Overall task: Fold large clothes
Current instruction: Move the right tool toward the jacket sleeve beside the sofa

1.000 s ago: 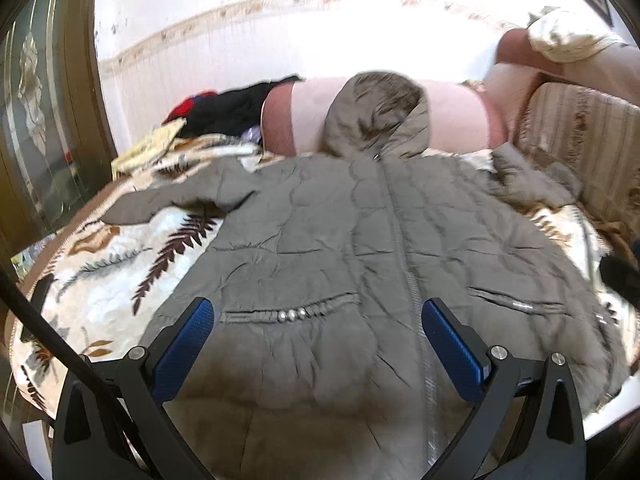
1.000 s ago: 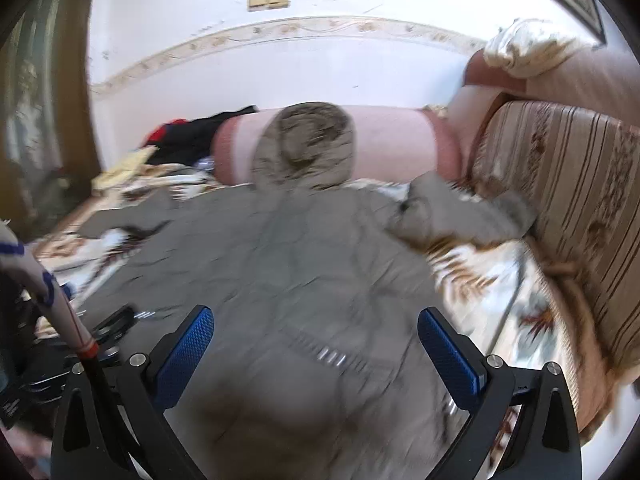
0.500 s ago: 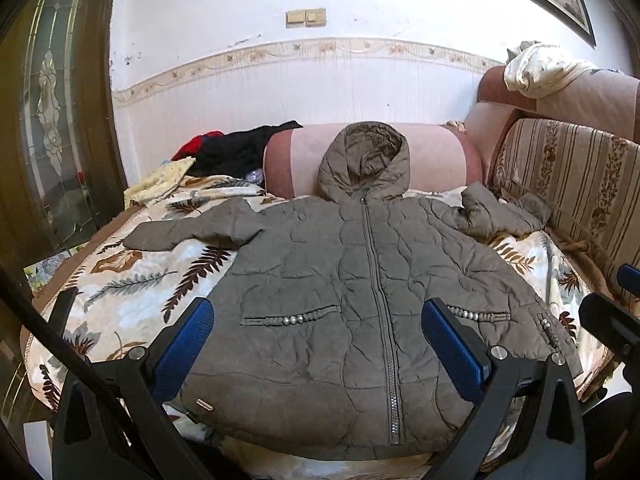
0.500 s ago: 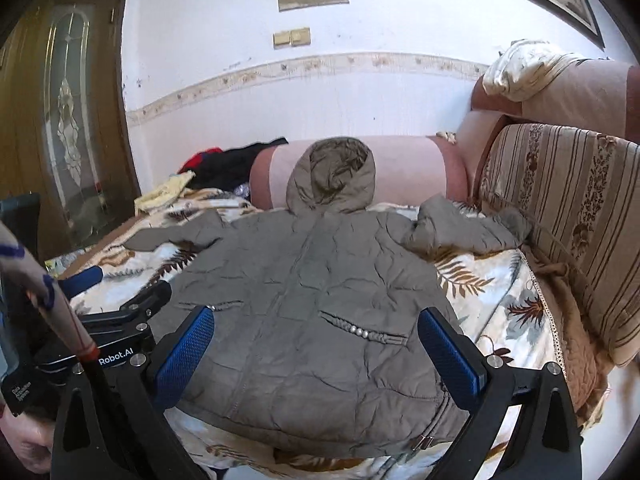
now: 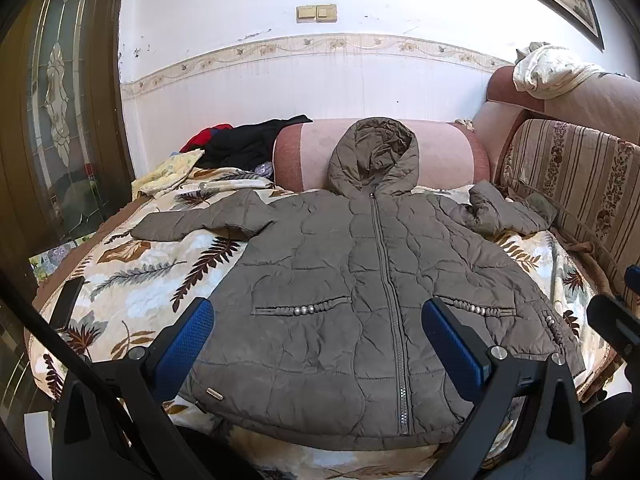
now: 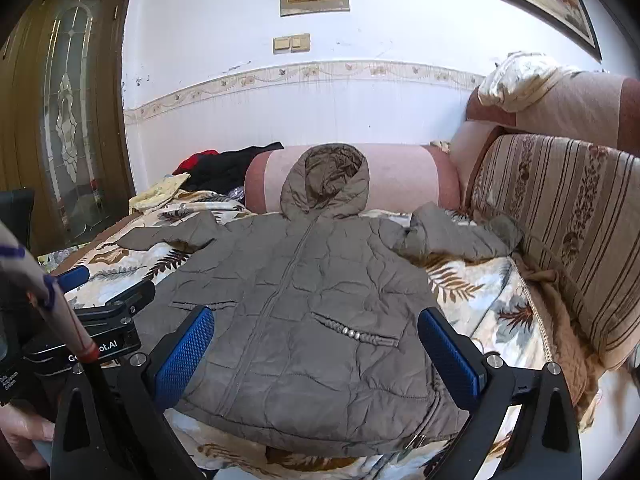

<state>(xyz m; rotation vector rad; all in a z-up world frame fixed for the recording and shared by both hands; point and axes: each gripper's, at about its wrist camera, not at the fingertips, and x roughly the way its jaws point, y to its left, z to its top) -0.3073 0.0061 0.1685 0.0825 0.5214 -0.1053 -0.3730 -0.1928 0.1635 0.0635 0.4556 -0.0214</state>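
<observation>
A grey-brown quilted hooded jacket [image 5: 340, 288] lies flat, zipped, front up on a leaf-patterned bedspread [image 5: 132, 276]. Its hood rests against a pink bolster [image 5: 440, 148]. Its left sleeve [image 5: 200, 222] stretches out flat; its right sleeve [image 5: 500, 212] is bunched near the sofa back. The jacket also shows in the right wrist view [image 6: 312, 312]. My left gripper [image 5: 316, 344] is open and empty, held back from the hem. My right gripper [image 6: 316, 344] is open and empty, above the jacket's near right part.
A striped sofa back [image 5: 580, 184] runs along the right. Black and red clothes [image 5: 244, 144] are piled at the back left. A wooden door with glass [image 5: 60, 100] stands at the left. A dark phone [image 5: 68, 300] lies on the bed's left edge.
Both grippers have pulled back and up from the jacket, so the whole jacket and its hem now show. The jacket has not moved. Both grippers stay open.
</observation>
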